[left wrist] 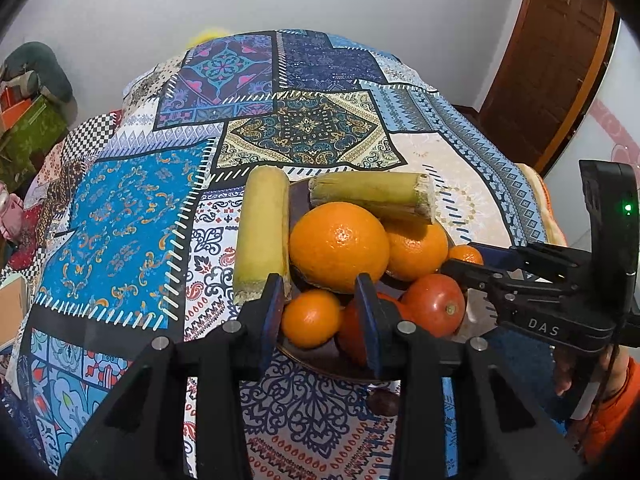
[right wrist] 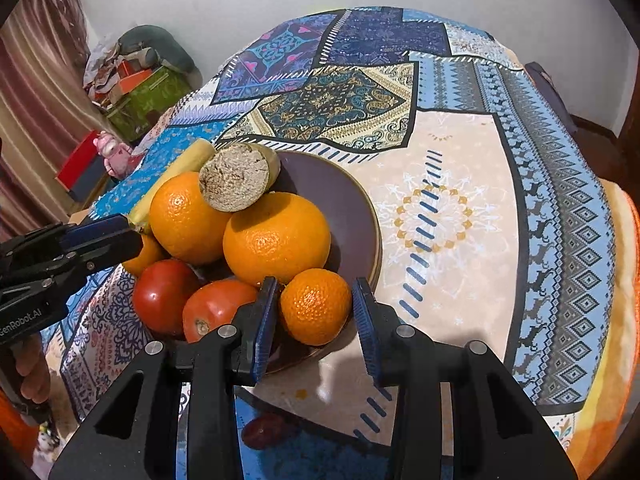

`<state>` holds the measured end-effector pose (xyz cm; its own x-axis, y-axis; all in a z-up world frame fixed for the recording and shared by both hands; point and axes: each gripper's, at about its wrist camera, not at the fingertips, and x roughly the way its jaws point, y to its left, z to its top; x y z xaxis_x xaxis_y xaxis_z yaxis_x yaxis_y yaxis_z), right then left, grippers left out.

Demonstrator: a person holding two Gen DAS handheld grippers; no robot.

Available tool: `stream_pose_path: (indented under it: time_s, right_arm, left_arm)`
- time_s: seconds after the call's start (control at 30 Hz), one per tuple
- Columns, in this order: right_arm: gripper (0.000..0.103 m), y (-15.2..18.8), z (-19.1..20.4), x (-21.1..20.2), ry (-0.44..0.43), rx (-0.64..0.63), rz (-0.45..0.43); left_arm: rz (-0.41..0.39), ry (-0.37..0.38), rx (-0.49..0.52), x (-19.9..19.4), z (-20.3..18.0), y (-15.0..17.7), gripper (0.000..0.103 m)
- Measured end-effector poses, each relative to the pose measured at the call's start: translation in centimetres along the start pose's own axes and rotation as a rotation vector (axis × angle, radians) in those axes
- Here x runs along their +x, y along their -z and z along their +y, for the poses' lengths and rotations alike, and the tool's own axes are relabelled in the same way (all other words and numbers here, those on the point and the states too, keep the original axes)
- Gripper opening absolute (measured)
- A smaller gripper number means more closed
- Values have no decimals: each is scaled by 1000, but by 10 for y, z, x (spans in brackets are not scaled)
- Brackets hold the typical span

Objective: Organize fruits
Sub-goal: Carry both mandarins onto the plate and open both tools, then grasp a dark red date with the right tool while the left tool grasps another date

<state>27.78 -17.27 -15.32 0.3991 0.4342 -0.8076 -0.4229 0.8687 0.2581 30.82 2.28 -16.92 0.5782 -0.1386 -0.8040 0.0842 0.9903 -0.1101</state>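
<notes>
Your right claw (right wrist: 315, 312), jaws apart, brackets a small orange (right wrist: 316, 305) on the heaped plate (right wrist: 352, 200); your left claw (left wrist: 317, 309) hangs apart. Next: close, lift clear.

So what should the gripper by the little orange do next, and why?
Probably close. The right gripper is open, with its blue pads either side of the small round mandarin at the near rim of the dark brown plate. A gap shows on the right, so a gentle squeeze should grip it.
</notes>
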Motion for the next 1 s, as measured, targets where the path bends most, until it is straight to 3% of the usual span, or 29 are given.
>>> stream_pose_path:
  time_s: [0.57,1.0]
  right_arm:
    - [41,22,11,-51,17,-31,-57]
    - [42,66,21,-34,-6,-30,36]
  left_arm:
    - [-42,-5,3,-51,2,19,46]
    - [64,38,21,-36,-15,64,46]
